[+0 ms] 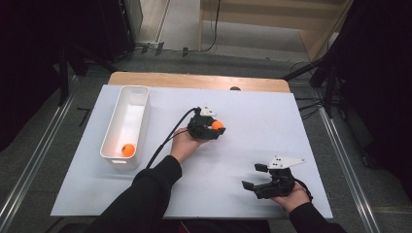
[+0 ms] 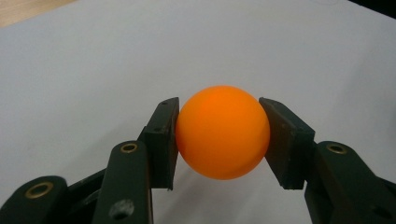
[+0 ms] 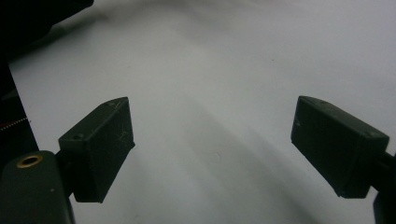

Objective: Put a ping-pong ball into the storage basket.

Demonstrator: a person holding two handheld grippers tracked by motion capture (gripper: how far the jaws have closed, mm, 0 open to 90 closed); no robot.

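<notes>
Right now the left gripper [image 1: 214,130] has its two black jaws closed tight on a small round orange ball [image 1: 217,125]. In the left gripper view the ball [image 2: 222,132] sits between the flat black pads [image 2: 161,140], and both pads press on its sides. The ball is near the middle of the white sheet [image 1: 243,111] that covers the wooden desk [image 1: 194,80]. I cannot tell if the ball rests on the sheet or is just above it. A hand [image 1: 183,144] in a black sleeve [image 1: 141,199] holds this gripper, and a black cable [image 1: 170,138] runs back from it.

The right gripper [image 1: 255,175] is near the front right part of the sheet, well apart from the ball. Its jaws are wide open and there is nothing between them. In the right gripper view the two black pads [image 3: 100,144] stand far from each other over the bare white sheet. A grey three-cornered plate [image 1: 286,162] sits on top of this gripper.

On the left side of the sheet stands a long white plastic box [image 1: 141,97]. A second small orange ball [image 1: 128,150] lies inside it, at the end close to the person
</notes>
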